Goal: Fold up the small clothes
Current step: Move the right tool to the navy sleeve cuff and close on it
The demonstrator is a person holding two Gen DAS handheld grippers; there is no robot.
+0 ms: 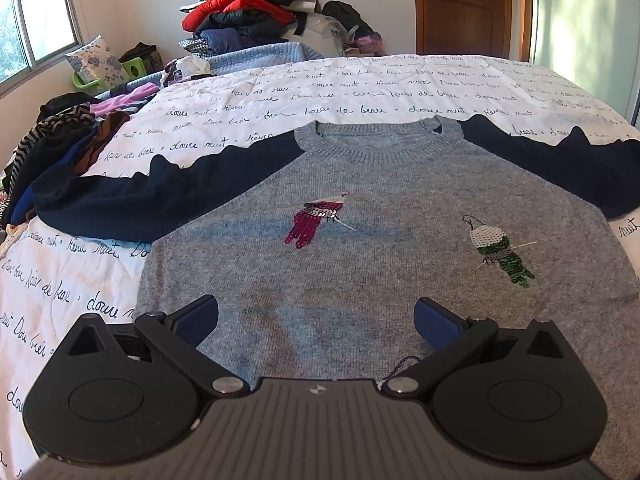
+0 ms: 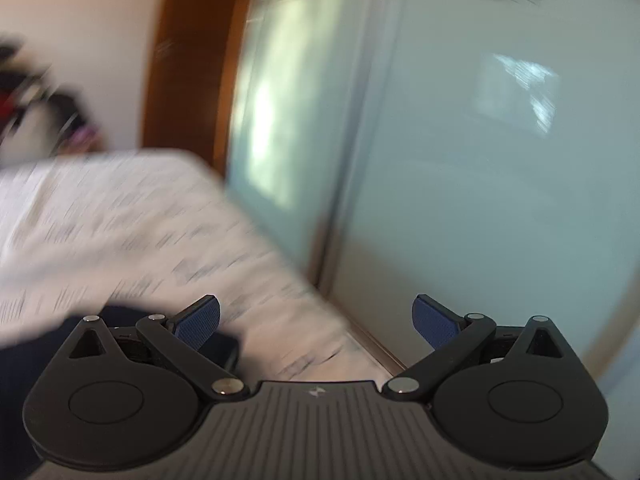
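A grey sweater with dark navy sleeves and two sequin birds lies flat, front up, on the bed, sleeves spread to both sides. My left gripper is open and empty, hovering over the sweater's lower hem. My right gripper is open and empty, at the bed's right edge; its view is blurred by motion. A dark navy piece, likely a sleeve, shows at its lower left.
The bed has a white cover with black script. A heap of clothes rises behind the bed, more clothes lie along its left side. A frosted sliding door and wooden door frame stand right of the bed.
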